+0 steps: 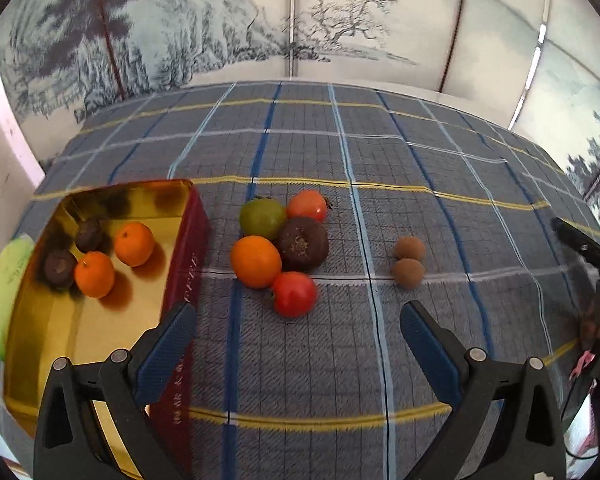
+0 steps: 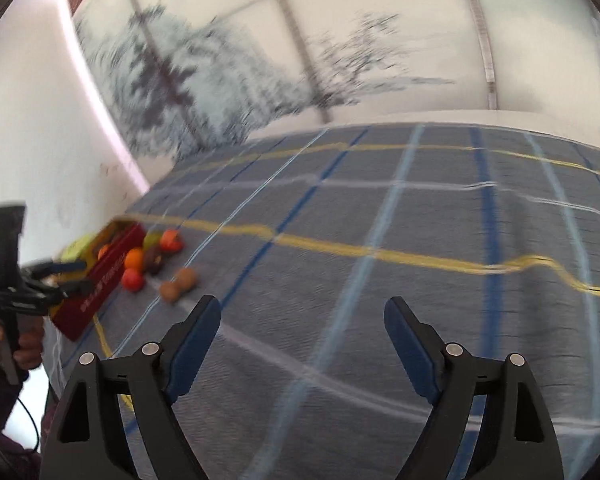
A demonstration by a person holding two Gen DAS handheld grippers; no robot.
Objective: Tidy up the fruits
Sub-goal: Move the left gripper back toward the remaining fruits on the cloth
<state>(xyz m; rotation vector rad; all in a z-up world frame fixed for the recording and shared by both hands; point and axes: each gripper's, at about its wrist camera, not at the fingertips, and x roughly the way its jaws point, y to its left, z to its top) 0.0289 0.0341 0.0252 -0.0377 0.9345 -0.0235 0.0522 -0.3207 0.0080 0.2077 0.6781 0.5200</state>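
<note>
- My left gripper (image 1: 298, 322) hangs over the plaid tablecloth (image 1: 440, 168) with its blue-padded fingers (image 1: 168, 344) spread wide and nothing between them.
- Its left finger sits above the near corner of the red tin box (image 1: 184, 280); the right finger is over bare cloth.
- The box lies at the left of the left wrist view, its gold inside facing up. Inside I count two oranges (image 1: 134, 244) and two dark brown fruits (image 1: 60, 268), all grouped toward the far left part.
- A pale green round thing (image 1: 0, 288) lies just beyond the box's left wall; I cannot tell what it is.
- Just right of the box, a cluster of five fruits rests on the cloth, touching one another: a green fruit (image 1: 262, 218), a red tomato at the back (image 1: 307, 206), a large dark brown fruit (image 1: 302, 244), a loose orange (image 1: 255, 262) and a near red tomato (image 1: 294, 294).
- The near red tomato lies straight ahead of my open left jaws, apart from both fingers.
- Two small tan fruits (image 1: 409, 260) sit touching each other, to the right of the cluster and apart from it.
- My right gripper (image 2: 302, 322) is well to the right of the fruit, jaws wide, holding nothing, over bare cloth.
- The right wrist view is blurred; it shows the box (image 2: 100, 288) and fruit far off at the left, with the left gripper (image 2: 74, 278) above the box.
</note>
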